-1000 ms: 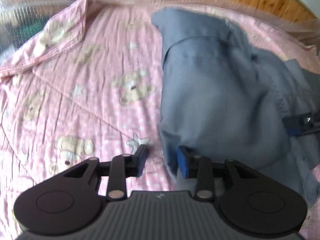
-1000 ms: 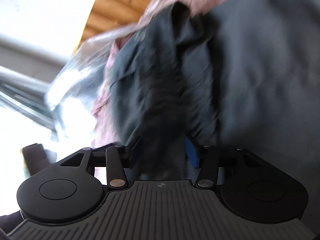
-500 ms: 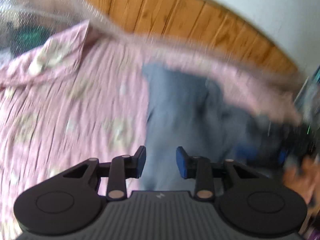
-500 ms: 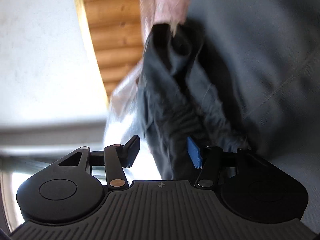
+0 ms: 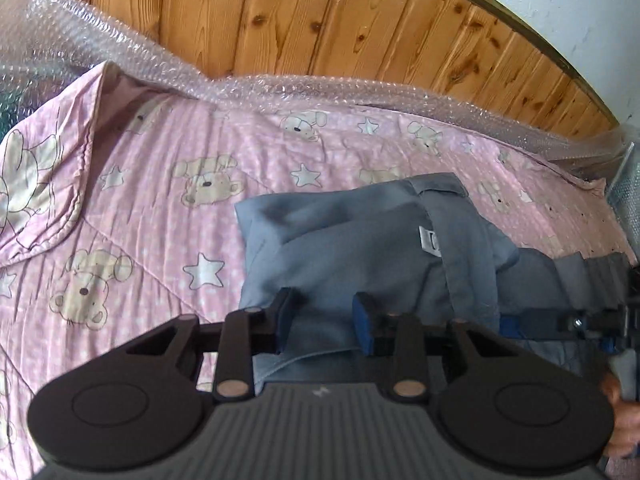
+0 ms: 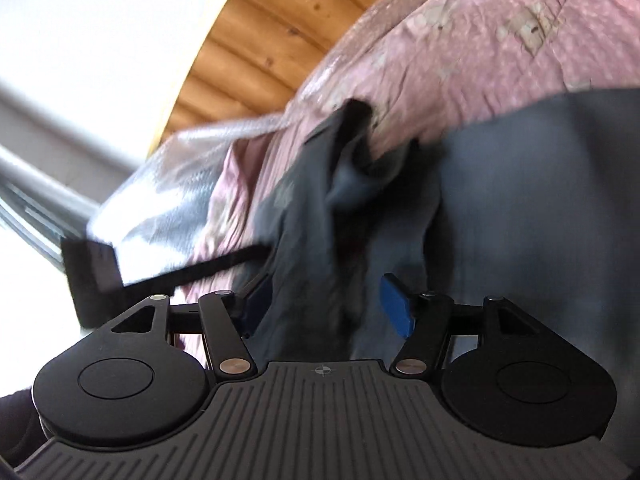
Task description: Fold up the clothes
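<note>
A grey garment (image 5: 360, 240) lies folded over on the pink bear-print bedspread (image 5: 160, 200), a small white label (image 5: 430, 238) showing on its band. My left gripper (image 5: 324, 312) hovers over the garment's near edge, jaws apart with nothing pinched between the pads. In the right wrist view, a bunched dark fold of the same garment (image 6: 320, 240) hangs between the jaws of my right gripper (image 6: 324, 300). Those jaws are opening, and the blue right pad (image 6: 396, 308) stands clear of the cloth. The right gripper also shows at the left wrist view's right edge.
Bubble wrap (image 5: 320, 88) runs along the bed's far edge below a wooden headboard (image 5: 320, 20). The bedspread's corner is turned over at the left (image 5: 40, 184). A hand (image 5: 624, 412) shows at the right edge. A blurred black bar (image 6: 92, 276) crosses the right wrist view's left side.
The left wrist view pulled back and tilted up, bringing the headboard into sight. The right gripper's jaws have spread wider and the bunched grey cloth sits looser between them.
</note>
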The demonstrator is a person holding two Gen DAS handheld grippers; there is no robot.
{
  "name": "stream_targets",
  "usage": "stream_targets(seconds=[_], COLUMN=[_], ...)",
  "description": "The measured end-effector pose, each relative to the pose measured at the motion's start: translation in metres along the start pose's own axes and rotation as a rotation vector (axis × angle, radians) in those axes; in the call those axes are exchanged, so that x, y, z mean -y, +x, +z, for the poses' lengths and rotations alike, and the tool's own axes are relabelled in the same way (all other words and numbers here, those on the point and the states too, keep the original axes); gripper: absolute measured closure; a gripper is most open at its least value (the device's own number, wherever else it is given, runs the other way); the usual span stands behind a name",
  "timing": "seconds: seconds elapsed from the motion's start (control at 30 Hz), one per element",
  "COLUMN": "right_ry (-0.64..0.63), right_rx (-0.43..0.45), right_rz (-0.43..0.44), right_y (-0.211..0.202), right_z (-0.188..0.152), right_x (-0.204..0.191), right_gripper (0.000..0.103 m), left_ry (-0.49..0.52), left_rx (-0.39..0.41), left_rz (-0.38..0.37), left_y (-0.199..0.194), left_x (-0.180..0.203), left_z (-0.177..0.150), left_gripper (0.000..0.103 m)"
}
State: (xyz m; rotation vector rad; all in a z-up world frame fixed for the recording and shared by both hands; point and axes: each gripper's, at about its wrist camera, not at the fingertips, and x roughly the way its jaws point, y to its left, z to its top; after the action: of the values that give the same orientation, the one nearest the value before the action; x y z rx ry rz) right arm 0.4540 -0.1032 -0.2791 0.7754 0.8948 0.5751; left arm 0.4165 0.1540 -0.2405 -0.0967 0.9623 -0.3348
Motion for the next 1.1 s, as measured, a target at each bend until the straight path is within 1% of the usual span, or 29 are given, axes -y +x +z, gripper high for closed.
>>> stream_targets(seconds=[0.1, 0.13, 0.17, 0.2, 0.23, 0.27, 0.33, 0.4, 0.43, 0.5, 0.53, 0.57, 0.6, 0.63, 0.67, 0.73, 0.77, 0.8, 0.83, 0.87, 0.9, 0.93, 0.97, 1.03, 1.1], right_ry=[0.005, -0.011, -0.034, -0.058, -0.082, -0.083, -0.074, -0.078, -0.086, -0.07, -0.061, -0.052, -0.042, -0.03, -0.032, -0.066, -0.092, -0.114, -0.134, -0.167, -0.234, -0.305, -0.374, -0.489, -0.601], right_rx=[-0.119, -0.165, -0.213, -0.234, -0.245, -0.233, -0.154, -0.069, -0.037, -0.013, -0.018, -0.029, -0.045, -0.063, -0.057, -0.068, -0.087, -0.1, -0.111, -0.093, -0.038, 0.02, 0.074, 0.096, 0.041], right_rz=[0.141, 0.169, 0.189, 0.189, 0.181, 0.165, 0.13, 0.086, 0.05, -0.032, -0.083, -0.138, -0.169, -0.19, -0.195, -0.227, -0.249, -0.265, -0.278, -0.314, -0.369, -0.406, -0.434, -0.424, -0.376], right_y=[0.003, 0.011, 0.02, 0.021, 0.019, 0.013, -0.011, -0.04, -0.055, -0.074, -0.076, -0.077, -0.071, -0.063, -0.059, -0.055, -0.051, -0.052, -0.056, -0.063, -0.076, -0.085, -0.093, -0.089, -0.064], right_z=[-0.012, -0.014, -0.014, -0.019, -0.025, -0.03, -0.038, -0.042, -0.044, -0.048, -0.05, -0.053, -0.055, -0.058, -0.058, -0.05, -0.045, -0.04, -0.036, -0.032, -0.027, -0.021, -0.015, -0.002, 0.007], right_x=[0.003, 0.0, -0.005, -0.008, -0.012, -0.013, -0.017, -0.028, -0.035, -0.027, -0.019, -0.012, -0.005, 0.002, 0.003, -0.008, -0.015, -0.022, -0.029, -0.04, -0.056, -0.075, -0.094, -0.127, -0.154], right_gripper=[0.04, 0.04, 0.042, 0.049, 0.081, 0.1, 0.101, 0.102, 0.103, 0.103, 0.103, 0.103, 0.103, 0.103, 0.103, 0.102, 0.1, 0.096, 0.081, 0.07, 0.07, 0.07, 0.07, 0.07, 0.07], left_ry=[-0.01, -0.018, -0.031, -0.045, -0.061, -0.07, -0.045, -0.011, 0.005, 0.037, 0.049, 0.078, 0.109, 0.139, 0.149, 0.108, 0.094, 0.097, 0.111, 0.124, 0.12, 0.116, 0.109, 0.027, -0.07], left_rx=[0.003, 0.004, 0.006, 0.009, 0.014, 0.022, 0.056, 0.086, 0.086, 0.056, 0.024, -0.006, -0.025, -0.032, -0.019, -0.048, -0.051, -0.042, -0.018, 0.005, 0.021, 0.037, 0.052, 0.058, 0.048], left_rz=[-0.011, -0.02, -0.036, -0.053, -0.075, -0.099, -0.165, -0.23, -0.25, -0.27, -0.264, -0.217, -0.161, -0.119, -0.103, -0.106, -0.117, -0.13, -0.129, -0.126, -0.11, -0.093, -0.077, -0.053, -0.044], left_y=[-0.001, -0.002, -0.002, -0.005, -0.006, -0.01, -0.026, -0.039, -0.041, -0.029, -0.016, -0.001, 0.014, 0.025, 0.028, 0.024, 0.016, 0.004, -0.013, -0.03, -0.046, -0.063, -0.079, -0.103, -0.119], left_x=[-0.002, -0.004, -0.006, -0.008, -0.009, -0.007, 0.004, 0.019, 0.026, 0.04, 0.046, 0.054, 0.059, 0.063, 0.064, 0.064, 0.063, 0.063, 0.062, 0.061, 0.057, 0.053, 0.049, 0.032, 0.015], left_z=[-0.001, -0.001, 0.001, 0.001, 0.003, 0.004, 0.004, 0.001, -0.001, -0.008, -0.012, -0.016, -0.021, -0.025, -0.026, -0.017, -0.012, -0.009, -0.009, -0.011, -0.018, -0.026, -0.034, -0.061, -0.09], left_gripper=[0.07, 0.069, 0.069, 0.069, 0.068, 0.068, 0.068, 0.065, 0.065, 0.065, 0.065, 0.066, 0.069, 0.075, 0.077, 0.077, 0.077, 0.076, 0.074, 0.07, 0.067, 0.065, 0.064, 0.064, 0.064])
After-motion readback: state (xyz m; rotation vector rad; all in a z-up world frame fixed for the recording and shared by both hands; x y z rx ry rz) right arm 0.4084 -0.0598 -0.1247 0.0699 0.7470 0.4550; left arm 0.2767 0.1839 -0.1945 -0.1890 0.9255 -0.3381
